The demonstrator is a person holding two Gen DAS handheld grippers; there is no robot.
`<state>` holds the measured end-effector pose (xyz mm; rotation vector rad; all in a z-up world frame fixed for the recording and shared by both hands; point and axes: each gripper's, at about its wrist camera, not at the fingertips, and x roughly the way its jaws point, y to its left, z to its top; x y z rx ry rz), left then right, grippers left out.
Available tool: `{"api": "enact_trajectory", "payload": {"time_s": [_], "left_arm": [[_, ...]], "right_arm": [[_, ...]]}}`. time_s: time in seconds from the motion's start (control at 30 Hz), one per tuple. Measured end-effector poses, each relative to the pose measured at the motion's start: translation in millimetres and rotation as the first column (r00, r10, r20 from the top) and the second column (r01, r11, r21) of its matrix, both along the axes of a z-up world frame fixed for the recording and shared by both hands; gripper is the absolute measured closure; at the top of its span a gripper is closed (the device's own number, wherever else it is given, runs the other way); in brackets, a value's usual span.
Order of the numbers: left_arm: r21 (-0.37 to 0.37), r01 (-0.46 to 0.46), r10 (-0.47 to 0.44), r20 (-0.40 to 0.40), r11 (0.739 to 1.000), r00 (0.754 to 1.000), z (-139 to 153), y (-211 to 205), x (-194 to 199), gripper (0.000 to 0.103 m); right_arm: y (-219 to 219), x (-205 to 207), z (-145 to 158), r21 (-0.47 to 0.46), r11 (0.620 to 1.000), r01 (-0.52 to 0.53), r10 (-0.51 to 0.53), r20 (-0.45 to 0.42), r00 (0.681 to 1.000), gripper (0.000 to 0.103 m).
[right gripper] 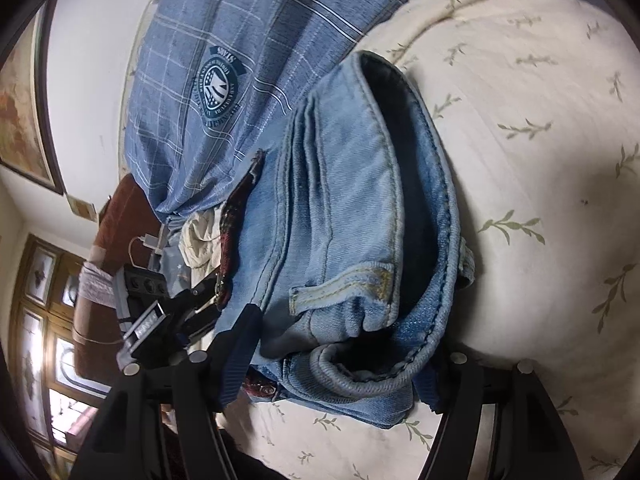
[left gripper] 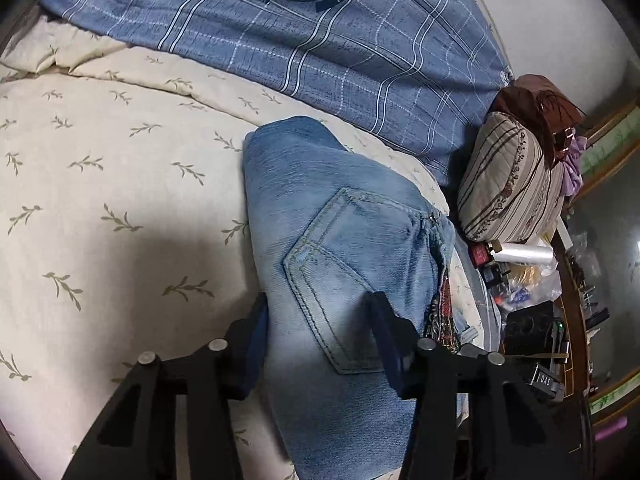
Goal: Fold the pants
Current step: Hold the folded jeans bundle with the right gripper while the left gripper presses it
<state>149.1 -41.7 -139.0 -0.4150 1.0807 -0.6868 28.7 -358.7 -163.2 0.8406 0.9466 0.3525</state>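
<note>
Jeans (left gripper: 340,240) folded up on cream leaf-print bedspread (left gripper: 100,160), near end cut off by both frames.

Left gripper (left gripper: 320,316): fingers spread, denim w/ back pocket seen between them, but pad contact can't be made out. Right gripper (right gripper: 340,344): fingers wide apart astride the waistband end, right pad partly hidden behind denim, so grip can't be told. Clutter beside bed too blurry to ID.

— Anything legible from where your jaws sit?
— On my left, "STARS" on the round crest of the blue plaid duvet (left gripper: 304,52), and "DAS" on a small black label (left gripper: 543,381). The crest's ring lettering I cannot read.
</note>
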Motion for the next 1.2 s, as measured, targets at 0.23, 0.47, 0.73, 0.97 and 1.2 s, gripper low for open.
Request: {"api": "enact_trajectory", "payload": {"time_s": [0.23, 0.47, 0.73, 0.97, 1.2], "left_arm": [[0.024, 0.0, 0.0, 0.024, 1.0, 1.0, 2, -4, 0, 0.059], [0.182, -0.059, 0.042, 0.094, 0.981, 0.995, 8, -13, -5, 0.025], [0.3, -0.08, 0.016, 0.208, 0.951, 0.978, 18, -23, -17, 0.024], [0.335, -0.09, 0.006, 0.244, 0.938, 0.97, 21, -27, -19, 0.024], [0.347, -0.105, 0.015, 0.252, 0.932, 0.968, 21, -33, -19, 0.024]], "right_arm": [[7, 1, 6, -0.075, 0.997, -0.003, 0.004, 0.009, 1.0, 0.039], [1, 4, -2, -0.015, 1.0, -0.004, 0.004, -0.02, 1.0, 0.039], [0, 4, -3, -0.008, 1.0, -0.01, 0.009, -0.018, 1.0, 0.038], [-2, 0, -5, -0.007, 1.0, -0.017, 0.017, 0.008, 1.0, 0.036], [-4, -4, -6, -0.006, 0.999, -0.033, 0.033, 0.042, 0.999, 0.035]]}}
